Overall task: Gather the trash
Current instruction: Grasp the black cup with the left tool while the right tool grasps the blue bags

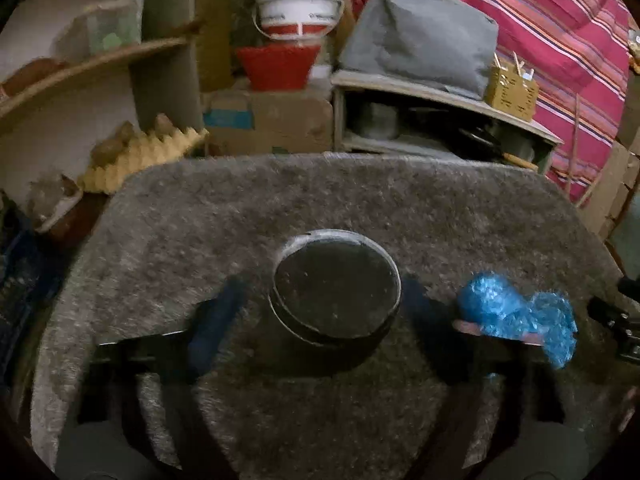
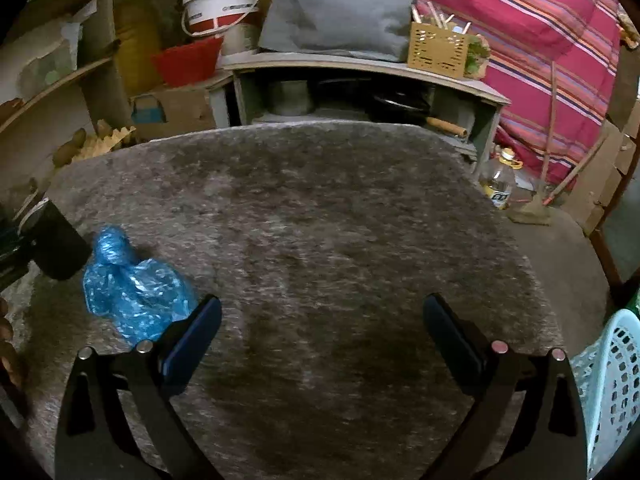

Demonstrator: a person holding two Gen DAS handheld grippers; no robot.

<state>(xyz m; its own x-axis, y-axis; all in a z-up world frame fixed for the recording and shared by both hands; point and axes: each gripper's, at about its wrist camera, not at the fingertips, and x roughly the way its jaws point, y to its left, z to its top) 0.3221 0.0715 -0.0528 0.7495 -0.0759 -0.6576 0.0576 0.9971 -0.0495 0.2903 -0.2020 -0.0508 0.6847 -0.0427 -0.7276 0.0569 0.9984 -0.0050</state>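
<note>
A dark round can with a flat lid sits between the two fingers of my left gripper, a little above the grey carpet-covered table; the fingers stand at its two sides, and it shows as a black cylinder at the left edge of the right wrist view. A crumpled blue plastic bag lies on the table just right of the left gripper. In the right wrist view the bag lies just left of my right gripper's left finger. My right gripper is open and empty over the table.
A light blue perforated basket stands at the right edge. Behind the table are a low shelf unit, a white bucket, a red basin, cardboard boxes, an egg carton and an oil bottle on the floor.
</note>
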